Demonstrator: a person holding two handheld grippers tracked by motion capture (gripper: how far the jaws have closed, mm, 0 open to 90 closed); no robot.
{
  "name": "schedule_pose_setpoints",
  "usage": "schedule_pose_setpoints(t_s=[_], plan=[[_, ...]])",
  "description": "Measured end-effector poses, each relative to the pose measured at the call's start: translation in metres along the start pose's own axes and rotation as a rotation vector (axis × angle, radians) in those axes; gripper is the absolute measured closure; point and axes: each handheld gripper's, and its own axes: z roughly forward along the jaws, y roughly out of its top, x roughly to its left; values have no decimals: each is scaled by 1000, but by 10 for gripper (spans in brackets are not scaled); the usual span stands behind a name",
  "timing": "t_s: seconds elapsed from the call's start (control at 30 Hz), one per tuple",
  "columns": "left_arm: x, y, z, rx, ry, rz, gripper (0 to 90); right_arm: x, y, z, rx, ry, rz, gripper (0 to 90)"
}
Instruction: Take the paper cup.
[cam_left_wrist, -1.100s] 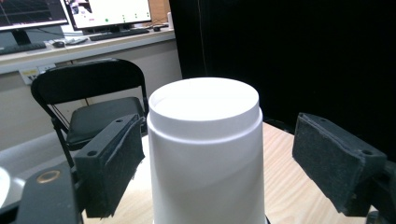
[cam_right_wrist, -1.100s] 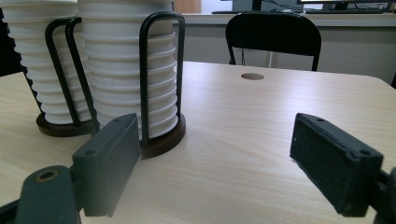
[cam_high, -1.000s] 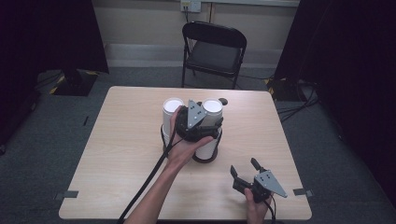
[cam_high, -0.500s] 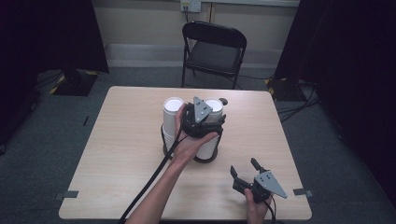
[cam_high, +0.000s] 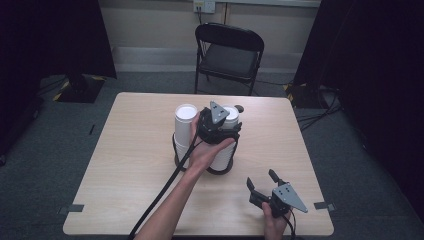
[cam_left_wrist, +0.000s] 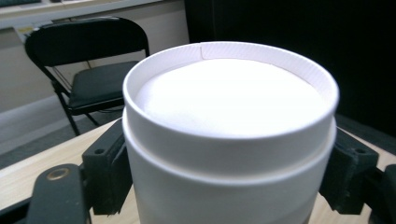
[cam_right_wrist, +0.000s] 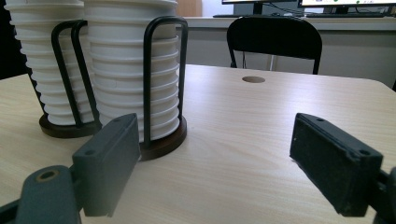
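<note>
My left gripper (cam_high: 218, 119) and hand (cam_high: 207, 152) cover most of the right-hand cup stack (cam_high: 227, 145) in the high view, so I cannot see my pads on it there. In the left gripper view the top cup (cam_left_wrist: 231, 135) runs off the bottom edge, hiding its lower wall and the table behind it; my pads (cam_left_wrist: 108, 172) sit against its sides, partly cut off. In the right gripper view both stacks run off the top edge, and the left stack (cam_right_wrist: 39, 65) also off the left edge.
</note>
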Motion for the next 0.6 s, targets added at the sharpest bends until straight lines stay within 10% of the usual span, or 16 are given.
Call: schedule_pose_setpoints(t_s=[0.6], plan=[[0,8,-6,-48,-6,-23,203,0,0,0,-1,6,-1,154]])
